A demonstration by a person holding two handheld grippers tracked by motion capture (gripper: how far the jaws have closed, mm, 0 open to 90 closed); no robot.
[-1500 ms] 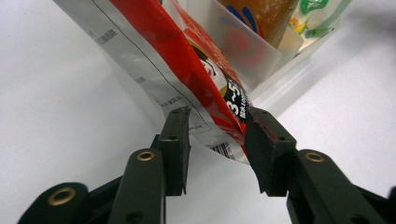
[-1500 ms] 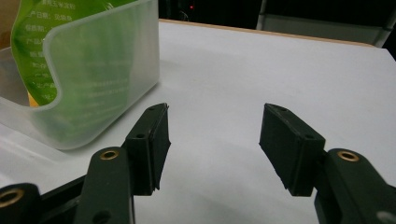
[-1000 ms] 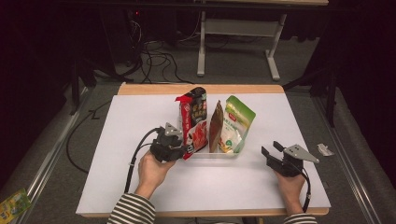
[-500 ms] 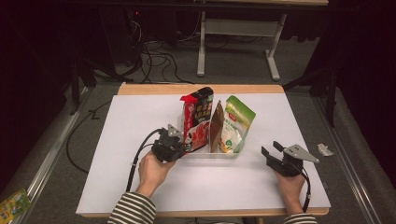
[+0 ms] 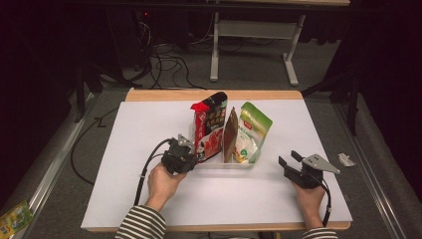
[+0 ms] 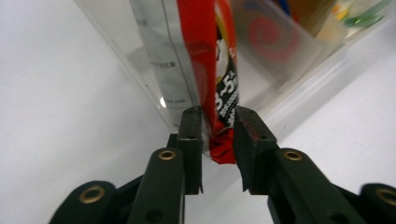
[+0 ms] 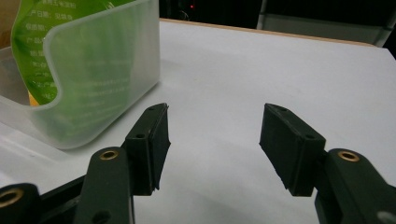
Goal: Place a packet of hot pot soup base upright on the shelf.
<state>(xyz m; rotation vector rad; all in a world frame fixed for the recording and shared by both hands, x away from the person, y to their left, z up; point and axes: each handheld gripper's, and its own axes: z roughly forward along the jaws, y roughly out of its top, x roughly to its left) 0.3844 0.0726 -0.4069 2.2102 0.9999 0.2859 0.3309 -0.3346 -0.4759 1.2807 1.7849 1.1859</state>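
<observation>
A red snack bag (image 5: 209, 124) stands upright at the left end of a clear plastic bin (image 5: 224, 164). My left gripper (image 5: 195, 155) is at the bag's lower left. In the left gripper view its jaws clamp the crumpled bottom corner of the red bag (image 6: 205, 56), beside the bin wall (image 6: 299, 93). The left gripper (image 6: 218, 126) has just been opening a little, with the bag between the pads. A brown pouch (image 5: 230, 134) and a green bag (image 5: 251, 132) also stand in the bin. My right gripper (image 5: 287, 160) rests open on the table right of the bin (image 7: 102, 79), holding nothing (image 7: 212, 135).
The white table top (image 5: 149, 124) has bare room left, right and in front of the bin. On the floor lie a small wrapper (image 5: 345, 159) at the right, a green packet (image 5: 12, 219) at the lower left, and cables (image 5: 164, 55) behind the table.
The red bag has gone from leaning toward the left to standing upright in the bin. My left gripper has shifted slightly with it. The right gripper has stayed put.
</observation>
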